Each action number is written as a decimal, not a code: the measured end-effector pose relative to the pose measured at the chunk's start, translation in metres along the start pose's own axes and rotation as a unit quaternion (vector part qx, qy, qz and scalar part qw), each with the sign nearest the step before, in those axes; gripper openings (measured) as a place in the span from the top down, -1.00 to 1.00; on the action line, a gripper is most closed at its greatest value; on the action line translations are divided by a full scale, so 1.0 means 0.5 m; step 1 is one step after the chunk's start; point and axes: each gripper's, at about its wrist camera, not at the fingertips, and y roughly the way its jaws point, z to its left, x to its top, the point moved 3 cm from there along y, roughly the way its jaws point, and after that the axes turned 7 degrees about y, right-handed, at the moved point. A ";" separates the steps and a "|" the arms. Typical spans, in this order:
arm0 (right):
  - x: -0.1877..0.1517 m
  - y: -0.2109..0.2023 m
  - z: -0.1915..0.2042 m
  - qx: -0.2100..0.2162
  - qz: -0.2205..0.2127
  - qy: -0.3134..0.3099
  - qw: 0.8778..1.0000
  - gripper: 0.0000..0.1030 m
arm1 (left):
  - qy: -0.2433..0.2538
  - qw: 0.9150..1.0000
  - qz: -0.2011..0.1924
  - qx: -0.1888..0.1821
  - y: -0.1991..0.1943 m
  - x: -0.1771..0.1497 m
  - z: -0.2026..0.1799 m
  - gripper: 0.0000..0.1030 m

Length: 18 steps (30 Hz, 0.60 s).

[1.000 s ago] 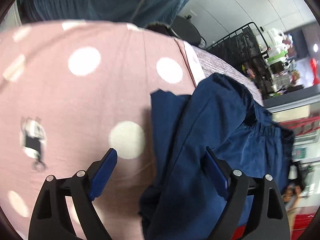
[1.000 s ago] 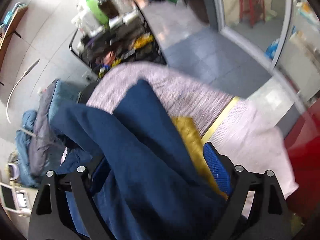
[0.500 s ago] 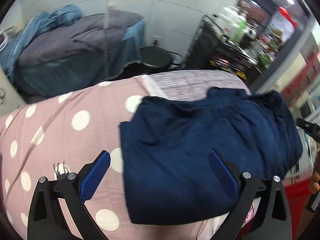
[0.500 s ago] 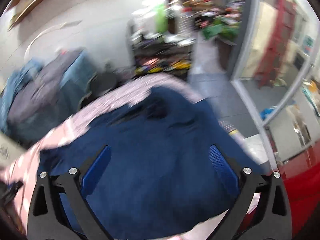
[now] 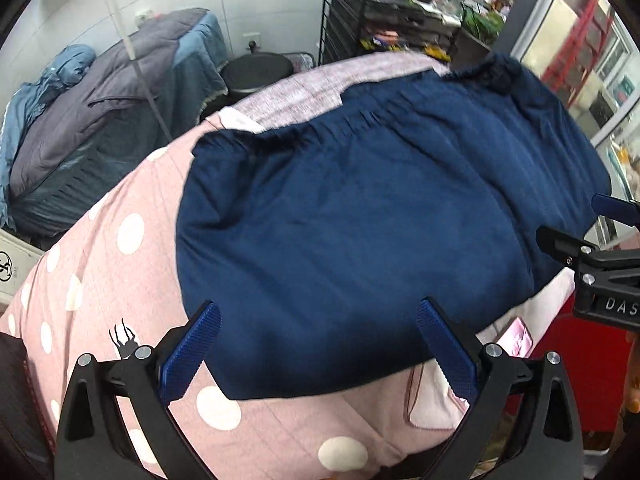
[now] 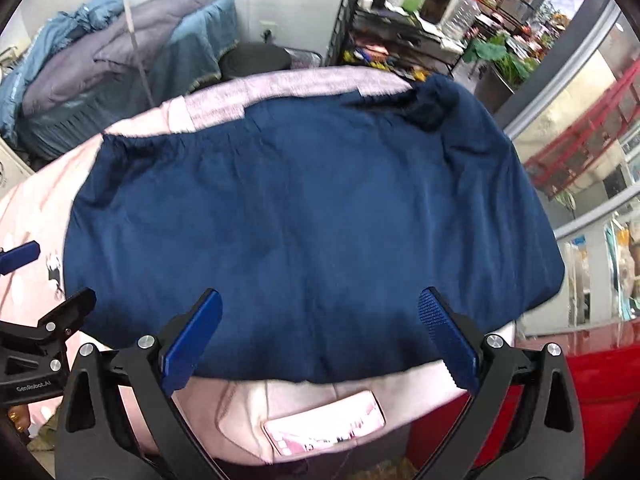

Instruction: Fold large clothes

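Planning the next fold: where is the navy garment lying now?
The navy garment lies spread on the pink dotted cover, filling both wrist views, its gathered waistband toward the far edge.
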 end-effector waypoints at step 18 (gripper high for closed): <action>-0.036 0.001 0.006 -0.024 0.026 -0.004 0.999 -0.88 | 0.029 0.996 0.084 -0.014 0.012 -0.039 -0.032 -0.88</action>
